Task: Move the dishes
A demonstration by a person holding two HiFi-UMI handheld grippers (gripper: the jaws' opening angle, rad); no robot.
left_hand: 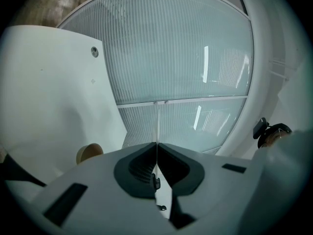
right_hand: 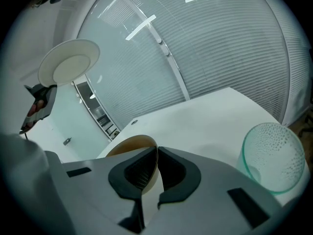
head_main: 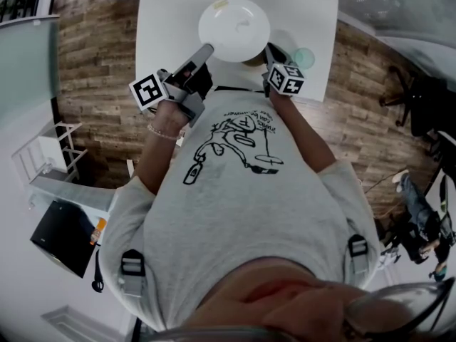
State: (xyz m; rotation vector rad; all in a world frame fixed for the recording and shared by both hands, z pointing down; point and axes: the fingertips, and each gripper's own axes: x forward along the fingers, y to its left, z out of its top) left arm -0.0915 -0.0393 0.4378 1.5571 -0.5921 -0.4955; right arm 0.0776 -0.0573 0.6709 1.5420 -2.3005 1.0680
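Had the left gripper (left_hand: 156, 148) pinched shut on the near rim of a white plate (head_main: 234, 28), shown in the left gripper view only as a thin edge-on sliver rising from between the pads. Held that plate tilted and raised off the white table (head_main: 171, 20), its near part overlapping the tan bowl (right_hand: 128, 145) in the head view. Had the right gripper (right_hand: 156, 153) closed on the tan bowl's rim, the wall nipped between both pads. Could not tell whether the bowl sat on the tabletop or hung just above it. Found a clear stippled glass bowl (right_hand: 274, 155) to the right of that gripper, apart from it, close to the table's right edge. Saw bare tabletop beyond the tan bowl, running out to a small round hole (right_hand: 134, 122) near the far edge, and more bare surface left of the plate. Noted ribbed glass panels (right_hand: 220, 43) rising behind the far edge, wood-plank floor (head_main: 92, 84) along both sides of the table, and the person's shirt (head_main: 235, 212) close against the front edge.
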